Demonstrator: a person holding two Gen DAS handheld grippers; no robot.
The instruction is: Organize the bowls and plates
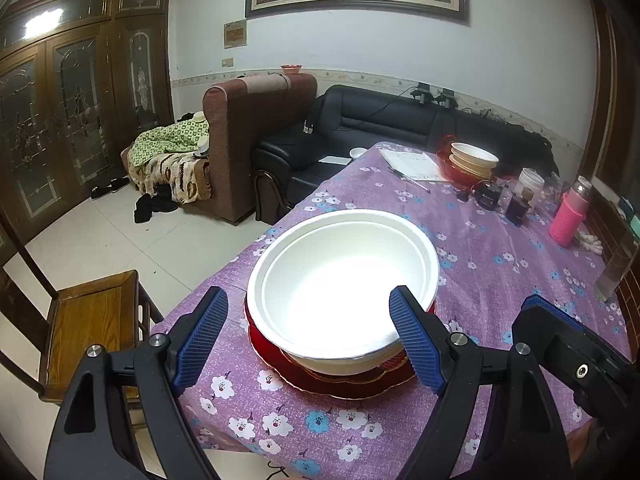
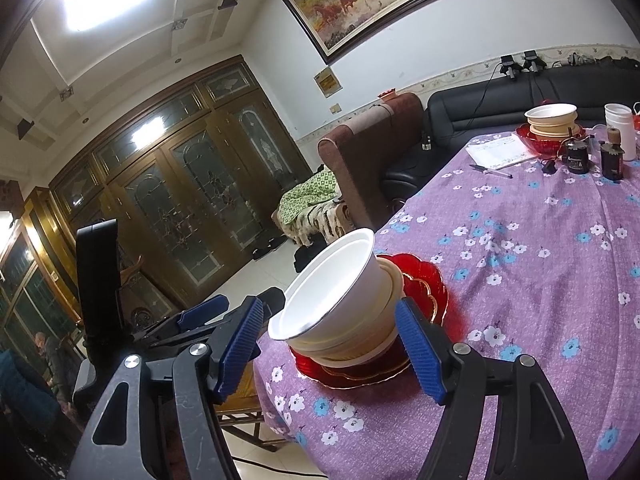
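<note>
1. Starting at the left, the left gripper (image 1: pixel 310 340) stands spread wide, one blue pad on either side of the near rim of the white bowl (image 1: pixel 344 280); neither pad presses on it, so nothing is held.
2. That white bowl is nested on other cream bowls (image 2: pixel 384 320), and the whole stack sits on red plates (image 1: pixel 352 384) near the edge of the worktop (image 1: pixel 500 264), which is covered in a purple flowered cloth.
3. The bowls look like thin disposable ware: probably very light, slightly flexible and easy to crush or tip. A gentle pinch on the rolled rim seems the safest hold, since the smooth sloping wall may slip.
4. The red plates look like glossy, rigid plastic or glass, likely slippery; their scalloped edge is the place to grip.
5. Further right, the right gripper (image 2: pixel 330 344) is also spread, with the bowl stack between its pads and untouched.
6. A second stack of bowls (image 2: pixel 554 120) rests at the worktop's far end.
</note>
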